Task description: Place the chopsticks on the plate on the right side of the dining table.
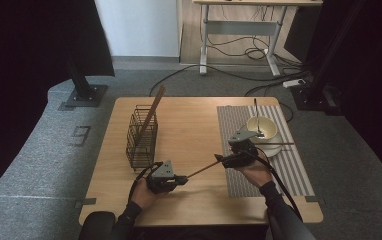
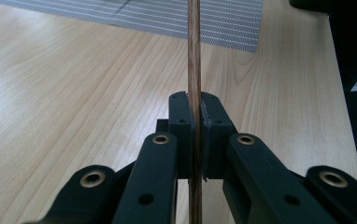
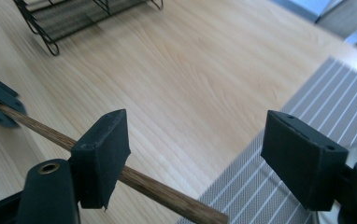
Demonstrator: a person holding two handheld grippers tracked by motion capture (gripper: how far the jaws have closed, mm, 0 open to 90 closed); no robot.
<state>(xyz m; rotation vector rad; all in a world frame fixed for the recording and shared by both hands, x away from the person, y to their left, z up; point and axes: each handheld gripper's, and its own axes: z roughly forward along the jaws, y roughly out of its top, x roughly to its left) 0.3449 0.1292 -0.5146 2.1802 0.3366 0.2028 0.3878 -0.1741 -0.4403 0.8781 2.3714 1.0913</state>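
Wooden tabletop: one chopstick, likely light, stiff and slippery, clamped near its end in left gripper; right gripper gaped wide around its far end, best gripped mid-shaft.

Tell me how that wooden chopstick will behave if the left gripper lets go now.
The chopstick looks stiff: it runs straight out unsupported. It is thin and round, so it would likely drop and roll on the smooth table. The open right gripper would not catch it.
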